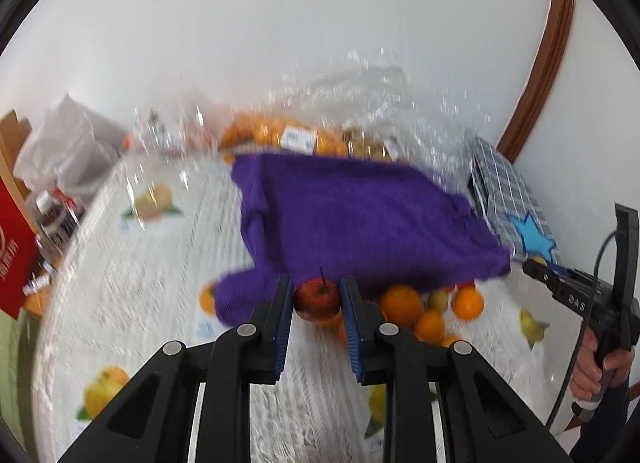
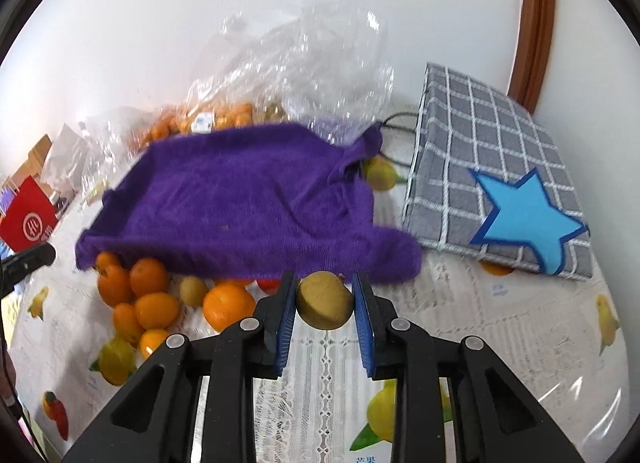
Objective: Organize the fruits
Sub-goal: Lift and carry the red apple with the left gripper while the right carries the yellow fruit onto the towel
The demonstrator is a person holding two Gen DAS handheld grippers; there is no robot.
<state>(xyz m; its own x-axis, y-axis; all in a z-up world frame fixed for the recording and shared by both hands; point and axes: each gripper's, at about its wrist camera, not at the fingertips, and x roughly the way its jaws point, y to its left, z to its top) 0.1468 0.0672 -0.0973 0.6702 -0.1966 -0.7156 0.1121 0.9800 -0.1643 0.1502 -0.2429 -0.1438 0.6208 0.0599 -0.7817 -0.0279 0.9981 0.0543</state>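
I have 1 fruit pinched in each set of jaws, above the tabletop.

Left gripper (image 1: 316,299) squeezes a red apple (image 1: 318,297) across its firm middle; right gripper (image 2: 325,299) pinches a brownish-green fruit (image 2: 325,299), probably softer, so I'd squeeze lightly. Beyond, round, roll-prone oranges (image 2: 154,299) lie half under the purple towel (image 2: 248,199) on the tabletop (image 2: 500,323).
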